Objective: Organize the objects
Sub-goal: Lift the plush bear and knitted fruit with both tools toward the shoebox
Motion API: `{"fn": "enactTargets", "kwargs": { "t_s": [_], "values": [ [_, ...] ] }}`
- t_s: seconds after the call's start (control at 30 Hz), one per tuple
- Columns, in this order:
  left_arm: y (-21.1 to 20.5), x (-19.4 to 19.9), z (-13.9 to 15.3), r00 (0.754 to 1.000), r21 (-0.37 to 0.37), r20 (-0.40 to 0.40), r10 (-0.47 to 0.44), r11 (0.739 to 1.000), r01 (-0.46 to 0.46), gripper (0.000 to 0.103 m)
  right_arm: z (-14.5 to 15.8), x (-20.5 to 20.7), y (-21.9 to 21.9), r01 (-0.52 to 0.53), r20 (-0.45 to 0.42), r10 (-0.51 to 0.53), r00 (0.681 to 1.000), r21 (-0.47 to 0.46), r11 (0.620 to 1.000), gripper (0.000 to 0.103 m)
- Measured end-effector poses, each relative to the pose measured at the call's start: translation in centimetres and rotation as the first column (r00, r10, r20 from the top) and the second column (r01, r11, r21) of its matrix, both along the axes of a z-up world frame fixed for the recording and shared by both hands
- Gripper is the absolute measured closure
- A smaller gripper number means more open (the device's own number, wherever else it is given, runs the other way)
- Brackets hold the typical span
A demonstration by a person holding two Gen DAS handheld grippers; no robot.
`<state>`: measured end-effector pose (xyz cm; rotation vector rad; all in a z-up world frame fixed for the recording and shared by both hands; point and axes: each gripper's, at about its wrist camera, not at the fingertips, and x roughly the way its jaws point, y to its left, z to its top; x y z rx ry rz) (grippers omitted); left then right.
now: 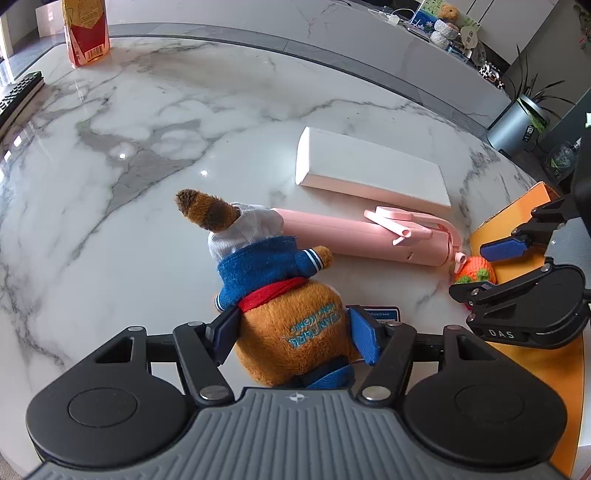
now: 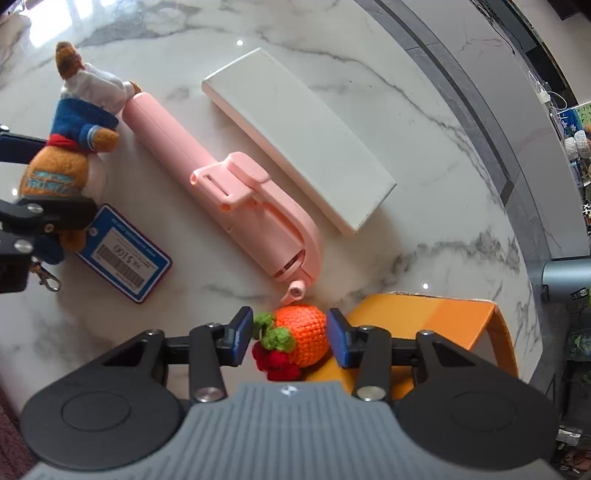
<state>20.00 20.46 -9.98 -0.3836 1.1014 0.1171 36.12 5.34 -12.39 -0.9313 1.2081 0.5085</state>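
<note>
Plush brown bear keychain in a blue jacket and red scarf lies on the white grey-veined marble table, close in front of the left wrist camera. Left gripper straddles its orange-brown body, blue pads touching the fur on both sides (pinching it). Beyond the bear: pink folded selfie stick, then a flat white rectangular box just behind it. Right gripper enters from the right, over an orange cardboard box. Orange-labelled bottle stands far left.

Right wrist view: right gripper brackets a crocheted orange ball with green leaves and red berries; right pad touches the yarn, left pad meets the leaves, so it grips the ball. Ball sits at the orange box's edge, just beside the selfie stick's end. Bear at left, its blue barcode tag flat on the marble, white box beyond.
</note>
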Motion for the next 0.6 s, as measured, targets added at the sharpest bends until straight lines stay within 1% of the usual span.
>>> {"fn": "enactTargets", "kwargs": {
  "t_s": [0.13,0.23,0.33,0.43,0.53,0.6],
  "values": [
    [0.0,-0.1,0.0,1.0,-0.001,0.007,-0.005,1.0,0.005,0.029,-1.1,0.4,0.4,-0.005,-0.011,0.005,1.0,-0.034,0.999,0.052],
    [-0.1,-0.2,0.0,1.0,0.007,0.007,-0.016,1.0,0.016,0.031,-1.8,0.0,0.4,-0.013,-0.016,0.012,1.0,-0.057,0.998,0.061],
    [-0.3,-0.3,0.1,0.999,0.016,-0.001,-0.036,0.999,0.036,0.034,-1.3,-0.7,0.1,-0.01,-0.017,0.009,1.0,-0.036,0.999,0.061],
    [-0.2,-0.8,0.3,0.999,0.014,-0.005,-0.047,0.999,0.047,0.039,0.4,-2.0,-0.1,-0.031,0.001,0.031,1.0,0.011,0.999,0.061],
    [-0.2,-1.5,0.5,0.998,0.003,-0.004,-0.058,0.998,0.058,0.042,3.4,-3.7,-0.7,-0.038,0.015,0.037,0.999,0.099,0.994,0.061],
    [-0.3,-2.1,0.8,0.998,-0.002,0.002,-0.066,0.998,0.066,0.043,5.7,-4.7,-1.6,-0.019,0.027,0.014,1.0,0.173,0.985,0.061]
  ]
}}
